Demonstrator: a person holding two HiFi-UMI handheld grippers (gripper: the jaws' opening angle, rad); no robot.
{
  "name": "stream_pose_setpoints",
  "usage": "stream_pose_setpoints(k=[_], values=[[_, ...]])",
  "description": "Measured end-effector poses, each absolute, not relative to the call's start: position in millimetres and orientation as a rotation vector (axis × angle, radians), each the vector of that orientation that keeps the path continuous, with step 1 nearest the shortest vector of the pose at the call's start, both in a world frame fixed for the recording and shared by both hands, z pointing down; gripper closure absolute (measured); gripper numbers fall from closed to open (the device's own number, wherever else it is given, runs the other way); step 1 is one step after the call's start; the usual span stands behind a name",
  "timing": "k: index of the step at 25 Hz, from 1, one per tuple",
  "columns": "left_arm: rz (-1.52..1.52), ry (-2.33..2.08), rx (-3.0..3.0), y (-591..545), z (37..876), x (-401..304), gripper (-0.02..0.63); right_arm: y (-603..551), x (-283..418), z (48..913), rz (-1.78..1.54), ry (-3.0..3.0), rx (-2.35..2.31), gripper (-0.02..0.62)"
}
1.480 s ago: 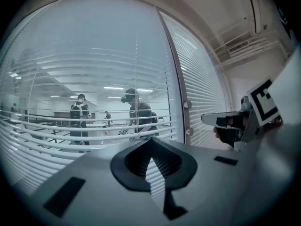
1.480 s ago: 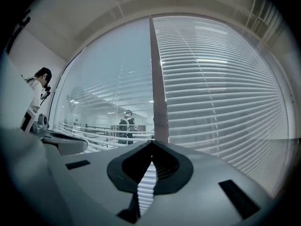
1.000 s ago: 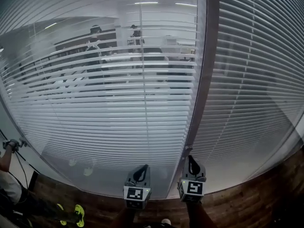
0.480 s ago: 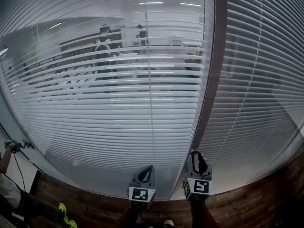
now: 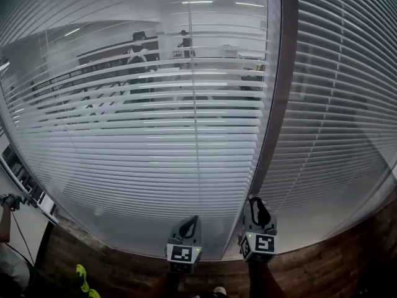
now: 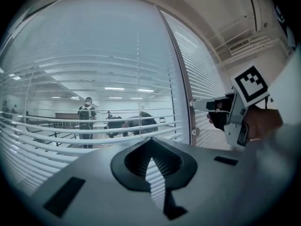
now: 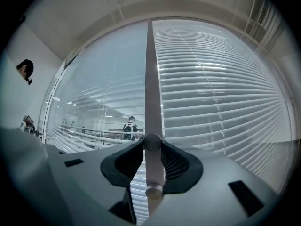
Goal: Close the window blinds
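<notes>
Two slatted blinds hang at a glass wall, one on each side of a grey mullion [image 5: 276, 104]. The left blind [image 5: 155, 141] has tilted slats that let the office behind show through. The right blind [image 5: 338, 104] looks closed. My right gripper [image 5: 257, 203] is at the mullion's foot, and in the right gripper view [image 7: 152, 143] the blind's grey wand [image 7: 151, 98] runs up between its jaws. Those jaws are opening and stand just apart from the wand. My left gripper [image 5: 190, 222] hovers before the left blind, shut and empty [image 6: 150, 143].
A wood-look surface [image 5: 322, 272] runs below the window. At the far left a person's hand [image 5: 7, 202] holds some gear, with yellow-green shoes [image 5: 84, 277] below. Other people [image 5: 138, 49] stand behind the glass.
The right gripper's jaws have spread apart around the wand. Both grippers have shifted a little to the right. The person at the left edge has drawn back.
</notes>
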State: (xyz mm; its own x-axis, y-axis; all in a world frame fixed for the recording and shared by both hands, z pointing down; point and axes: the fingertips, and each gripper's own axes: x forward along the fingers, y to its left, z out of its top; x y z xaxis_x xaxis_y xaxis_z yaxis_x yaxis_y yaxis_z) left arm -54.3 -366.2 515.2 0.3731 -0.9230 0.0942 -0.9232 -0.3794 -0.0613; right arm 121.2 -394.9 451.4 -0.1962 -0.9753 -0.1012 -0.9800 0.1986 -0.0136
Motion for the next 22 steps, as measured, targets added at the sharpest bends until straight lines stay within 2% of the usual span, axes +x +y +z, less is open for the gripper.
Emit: stream_pose_setpoints(k=[10,17,22], values=[[0.196,-1.753,2.583,-368.1,521.4,-55.1,0.606,-396.2,121.7,449.9,0.19,2.421,-1.924,0.479],[0.189,-1.752,2.586,-370.5,521.8,-55.0,0.606,-396.6,117.0,448.1,0.619,2.51,-2.076,0.479],[0.161,-1.719,2.612,-365.0,520.3,-52.0,0.606,-395.8,116.5,448.5,0.771,2.598,-2.033,0.479]])
